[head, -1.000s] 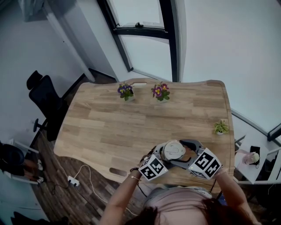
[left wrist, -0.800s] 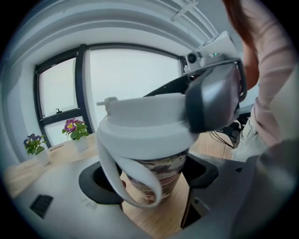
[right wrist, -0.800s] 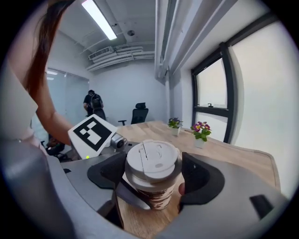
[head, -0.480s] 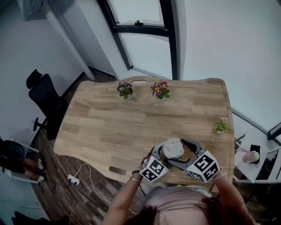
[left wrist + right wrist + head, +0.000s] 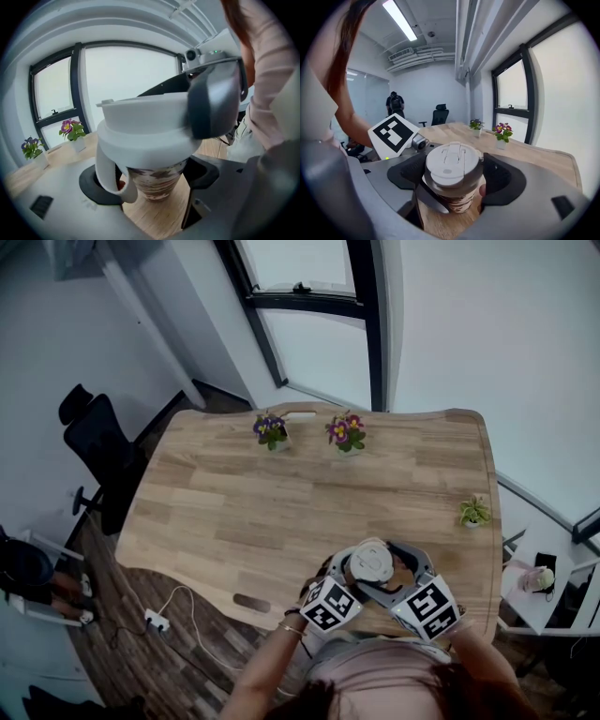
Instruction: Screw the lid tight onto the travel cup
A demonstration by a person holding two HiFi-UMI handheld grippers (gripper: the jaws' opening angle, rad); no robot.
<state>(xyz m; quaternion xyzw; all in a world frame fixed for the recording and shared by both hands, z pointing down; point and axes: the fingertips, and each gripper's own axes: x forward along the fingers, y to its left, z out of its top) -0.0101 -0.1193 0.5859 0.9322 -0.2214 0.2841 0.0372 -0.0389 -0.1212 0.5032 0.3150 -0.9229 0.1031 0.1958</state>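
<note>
The travel cup (image 5: 154,180), brown patterned with a white lid (image 5: 372,562), stands upright near the front edge of the wooden table (image 5: 281,512). My left gripper (image 5: 356,576) is shut on the cup's body below the lid, which shows between its black pads (image 5: 93,185). My right gripper (image 5: 386,570) is shut on the lid (image 5: 452,164), its pads (image 5: 499,176) pressing the rim from both sides. In the left gripper view one right pad (image 5: 213,101) lies against the lid (image 5: 145,126). A white strap (image 5: 110,176) hangs from the lid.
Two purple flower pots (image 5: 271,430) (image 5: 345,432) stand at the table's far edge, a small green plant (image 5: 472,512) at the right edge. A black office chair (image 5: 94,456) is left of the table, and a power strip with cable (image 5: 155,624) lies on the floor.
My right gripper has swung round the lid, its marker cube moving down toward the person. The cup and my left gripper have stayed about where they were.
</note>
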